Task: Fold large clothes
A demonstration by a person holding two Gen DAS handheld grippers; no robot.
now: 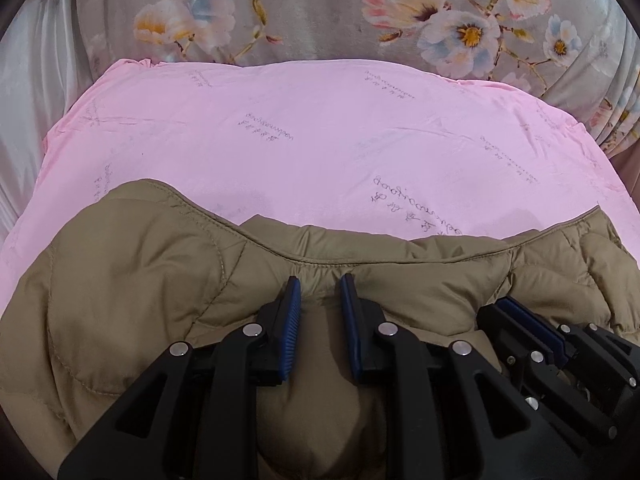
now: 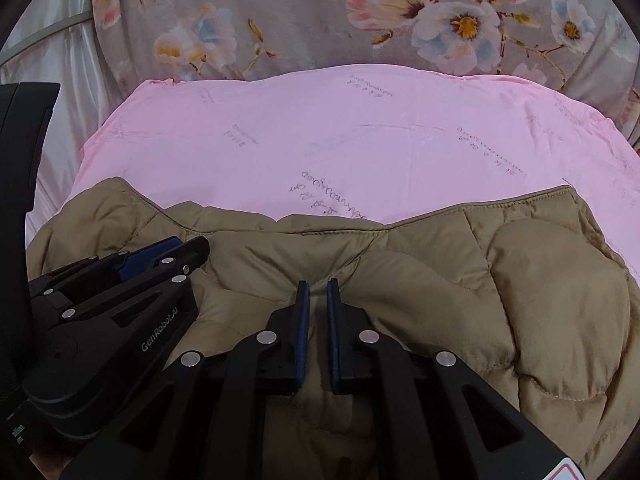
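A tan quilted puffer jacket [image 1: 140, 280] lies bunched on the near part of a pink sheet [image 1: 300, 140]; it also shows in the right wrist view [image 2: 540, 280]. My left gripper [image 1: 320, 284] is shut on a pinched fold of the jacket near its seamed edge. My right gripper [image 2: 318, 286] is shut on another fold of the jacket. The two grippers sit side by side: the right one shows at the lower right of the left wrist view [image 1: 532, 320], the left one at the lower left of the right wrist view [image 2: 160, 256].
The pink sheet [image 2: 360, 140] covers the bed beyond the jacket. A grey floral cloth [image 1: 320, 12] lies behind it. White satin fabric [image 1: 32, 100] hangs at the far left. A dark upright object [image 2: 20, 152] stands at the left edge of the right wrist view.
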